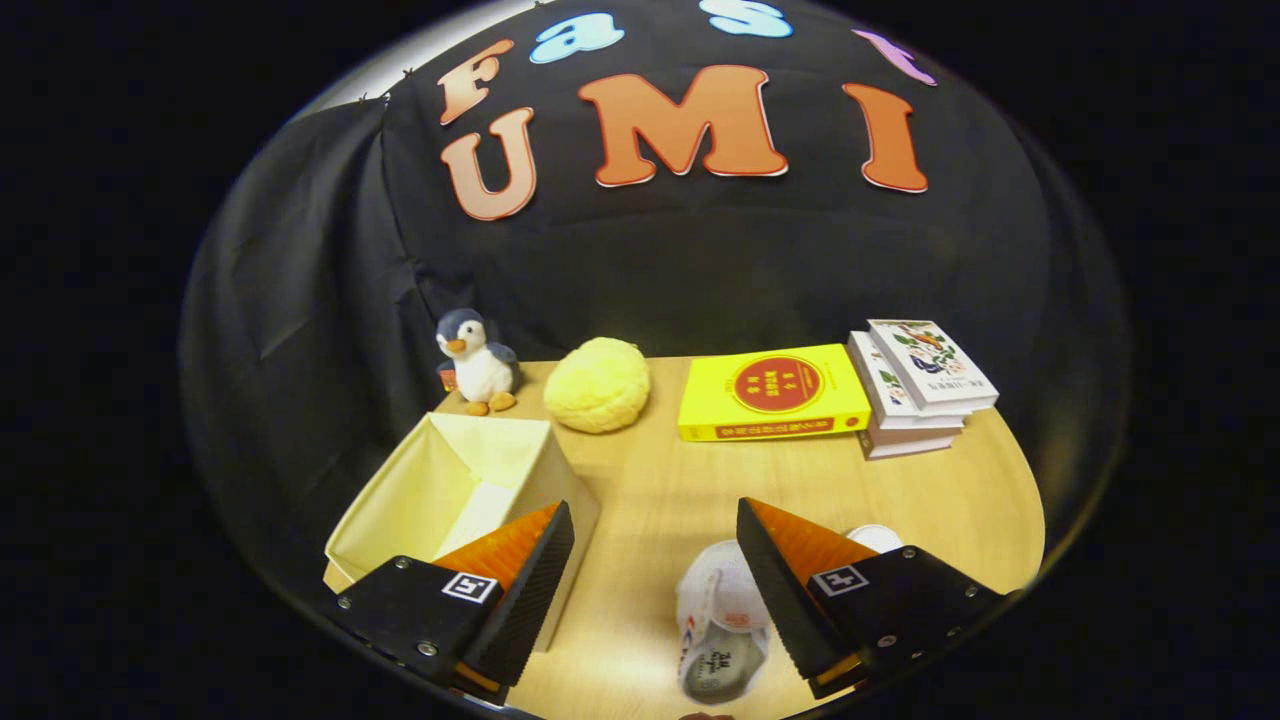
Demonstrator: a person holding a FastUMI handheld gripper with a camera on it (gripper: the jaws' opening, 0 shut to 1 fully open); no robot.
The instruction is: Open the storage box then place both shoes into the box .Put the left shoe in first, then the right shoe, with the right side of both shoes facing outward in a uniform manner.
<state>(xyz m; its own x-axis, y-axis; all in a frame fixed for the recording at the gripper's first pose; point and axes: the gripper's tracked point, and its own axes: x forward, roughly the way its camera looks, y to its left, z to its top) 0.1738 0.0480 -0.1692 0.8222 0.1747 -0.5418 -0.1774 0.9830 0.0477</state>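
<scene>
Shoe pickup pending beside the opened storage box.

Gripper (655, 560) hung with its jaws released, a white shoe (718, 625) between the fingers, nearer the right one, at the table's (680, 480) near edge; the storage box (450, 490) stood open at the near left corner. Which shoe it was could not be told, perhaps the left; centring the fingers over its sides before closing would serve best.

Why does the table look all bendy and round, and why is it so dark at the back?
Gripper view: the fisheye lens curves the table edge; light falls on the storage box, white shoe and yellow book, while the back cloth stays dim. The open gripper looks sharp, jaws apart.
</scene>
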